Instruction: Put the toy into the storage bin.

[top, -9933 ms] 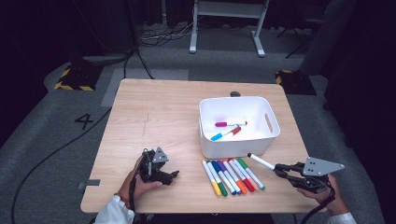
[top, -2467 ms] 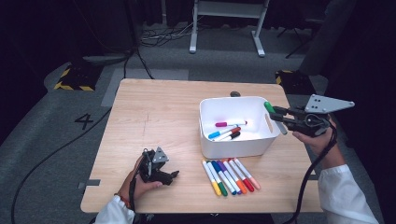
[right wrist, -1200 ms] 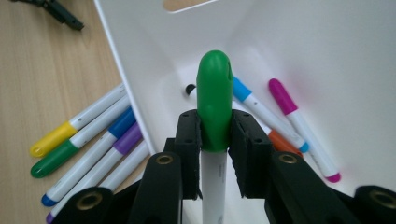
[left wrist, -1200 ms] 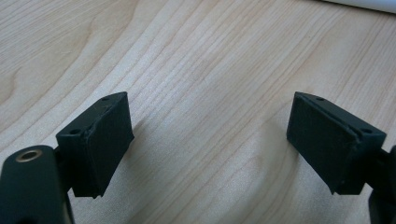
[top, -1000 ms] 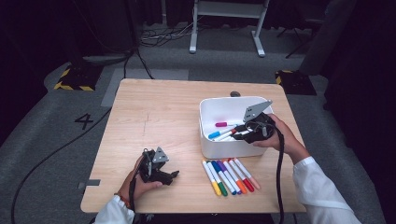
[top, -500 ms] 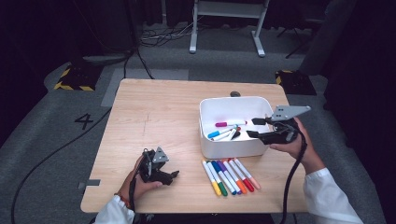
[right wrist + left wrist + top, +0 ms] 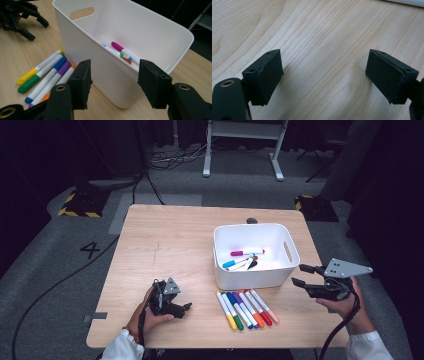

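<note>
Your right gripper (image 7: pixel 306 275) has pulled back from the white plastic bin (image 7: pixel 256 277) and now hangs just beside its right end, over the light wooden counter (image 7: pixel 165 235). Its jaws are spread wide and hold nothing. A moment ago they were down inside the bin, so the green-capped marker you carried there is dropped off. It now lies among the other markers in the bin (image 7: pixel 243 260) (a pink one, a blue one and a dark one sit there too). That means one more marker is put away, and my guess is that you are going back for the next.

The row of coloured markers (image 7: pixel 247 308) lies on the counter just in front of the bin: yellow, green, blue, purple, orange, red and a pale pink one. They lie side by side and touch, so picking just one may bump its neighbour.

Your left gripper (image 7: pixel 172 303) has not moved. It rests on the counter near the front left, well apart from the markers, with its jaws spread and only bare wood between them.

The bin's front wall stands between your right gripper and the row, so you must go around that corner.
</note>
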`<state>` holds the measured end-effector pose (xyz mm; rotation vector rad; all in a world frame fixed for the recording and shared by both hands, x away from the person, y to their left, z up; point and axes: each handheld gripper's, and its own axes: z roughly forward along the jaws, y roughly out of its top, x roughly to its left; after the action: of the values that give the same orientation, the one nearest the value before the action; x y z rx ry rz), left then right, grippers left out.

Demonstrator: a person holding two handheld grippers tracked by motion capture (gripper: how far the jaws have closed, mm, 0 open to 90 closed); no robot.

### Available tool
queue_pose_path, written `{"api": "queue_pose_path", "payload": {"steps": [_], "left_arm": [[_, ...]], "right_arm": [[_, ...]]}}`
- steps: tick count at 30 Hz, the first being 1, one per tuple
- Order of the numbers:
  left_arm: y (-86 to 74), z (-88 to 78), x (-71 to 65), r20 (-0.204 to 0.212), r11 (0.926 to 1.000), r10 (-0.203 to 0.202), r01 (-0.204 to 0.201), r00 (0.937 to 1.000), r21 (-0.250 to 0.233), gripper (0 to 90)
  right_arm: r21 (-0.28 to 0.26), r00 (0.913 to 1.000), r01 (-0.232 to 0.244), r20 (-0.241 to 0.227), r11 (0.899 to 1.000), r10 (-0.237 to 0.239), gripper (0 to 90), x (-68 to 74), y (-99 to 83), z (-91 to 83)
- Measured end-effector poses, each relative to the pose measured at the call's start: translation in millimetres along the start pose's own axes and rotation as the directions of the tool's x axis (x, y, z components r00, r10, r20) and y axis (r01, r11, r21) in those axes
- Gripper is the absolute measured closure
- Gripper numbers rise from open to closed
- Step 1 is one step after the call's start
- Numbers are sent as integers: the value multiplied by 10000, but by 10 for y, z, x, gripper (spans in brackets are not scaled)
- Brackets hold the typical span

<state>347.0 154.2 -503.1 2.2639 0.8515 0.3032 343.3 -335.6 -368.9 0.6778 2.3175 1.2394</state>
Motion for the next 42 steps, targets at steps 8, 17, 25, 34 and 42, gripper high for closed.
{"api": "queue_pose_path", "payload": {"steps": [8, 17, 25, 34, 42], "left_arm": [[0, 1, -1, 1, 10000, -15, 15, 10000, -10, 145], [0, 1, -2, -12, 10000, -10, 10, 10000, -9, 144], [0, 0, -2, -11, 10000, -10, 10, 10000, -7, 145], [0, -1, -1, -33, 10000, 16, -16, 10000, -3, 145], [0, 0, -1, -11, 10000, 3, -3, 10000, 2, 145]], "right_arm": [[555, 9963, -811, -221, 9952, 825, 432, 109, -497, 86], [1278, 9890, -1023, -933, 9865, 1146, 377, 336, -778, 392], [1604, 9868, -806, -1266, 9838, 1015, 398, 503, -797, 581], [1795, 9854, -888, -1279, 9797, 1128, 433, 525, -824, 661], [1906, 9852, -941, -1231, 9771, 1189, 447, 526, -844, 718]]}}
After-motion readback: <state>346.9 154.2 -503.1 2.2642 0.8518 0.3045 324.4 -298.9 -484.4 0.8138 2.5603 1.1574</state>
